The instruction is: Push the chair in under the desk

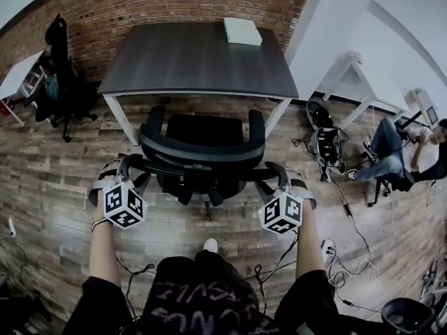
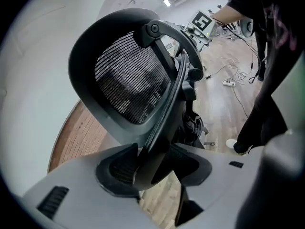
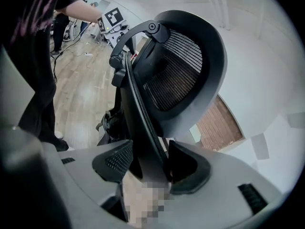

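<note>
Both claws are locked on the chair (image 1: 202, 144): the left claw (image 1: 131, 165) has the left end of the backrest frame and the right claw (image 1: 281, 174) has the right end, with the backrest spanning between them. The left gripper view confirms it, the left claw (image 2: 153, 162) with its jaws closed on a dark spar of the frame and the mesh back rising just beyond. It's the same story in the right gripper view, where the right claw (image 3: 148, 162) pinches the frame's edge with nothing else between its jaws. Straight ahead of both claws, past the backrest, sits the counter (image 1: 195, 61), with a white box (image 1: 242, 31) near its far edge. The seat looks to be only at the counter's near edge and the backrest stands well out over the wooden floor (image 1: 63, 180). So I'd say the grip is made and the push itself is the step in hand. The next move calls for an even shove straight ahead from both claws, so the chair rolls true between the counter's white legs (image 1: 123, 119) and doesn't swivel. Whether the armrests (image 1: 255, 125) will clear the counter's edge, I can't tell from here.
</note>
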The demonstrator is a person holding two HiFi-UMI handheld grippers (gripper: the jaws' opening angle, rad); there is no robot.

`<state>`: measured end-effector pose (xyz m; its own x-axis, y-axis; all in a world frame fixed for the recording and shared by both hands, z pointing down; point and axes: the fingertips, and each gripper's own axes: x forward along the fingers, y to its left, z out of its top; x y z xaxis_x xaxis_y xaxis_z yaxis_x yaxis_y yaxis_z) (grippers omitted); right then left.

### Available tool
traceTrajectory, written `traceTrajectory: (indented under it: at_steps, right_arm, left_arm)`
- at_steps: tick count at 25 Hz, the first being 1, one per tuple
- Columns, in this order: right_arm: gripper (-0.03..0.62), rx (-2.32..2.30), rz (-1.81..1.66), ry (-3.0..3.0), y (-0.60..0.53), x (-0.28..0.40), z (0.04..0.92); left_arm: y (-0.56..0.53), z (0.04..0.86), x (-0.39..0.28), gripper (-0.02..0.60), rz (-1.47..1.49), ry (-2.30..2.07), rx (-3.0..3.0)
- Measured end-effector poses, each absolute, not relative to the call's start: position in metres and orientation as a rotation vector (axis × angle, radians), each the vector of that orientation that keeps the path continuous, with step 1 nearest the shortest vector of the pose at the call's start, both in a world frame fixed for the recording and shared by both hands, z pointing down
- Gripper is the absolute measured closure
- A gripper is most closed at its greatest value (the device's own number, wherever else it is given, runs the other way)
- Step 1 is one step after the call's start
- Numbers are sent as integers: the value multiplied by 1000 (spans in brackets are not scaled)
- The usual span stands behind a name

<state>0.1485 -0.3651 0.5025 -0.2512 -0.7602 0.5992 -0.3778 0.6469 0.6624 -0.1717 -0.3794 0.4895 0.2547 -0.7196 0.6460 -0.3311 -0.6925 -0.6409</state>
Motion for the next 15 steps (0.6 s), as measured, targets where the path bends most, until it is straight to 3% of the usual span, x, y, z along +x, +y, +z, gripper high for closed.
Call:
traceTrajectory:
  at_steps: [15]
  right_arm:
    - [353, 890, -522, -1893, -432, 172, 502]
  left_arm:
    - [-437, 490, -150, 362, -1399, 1007, -2173]
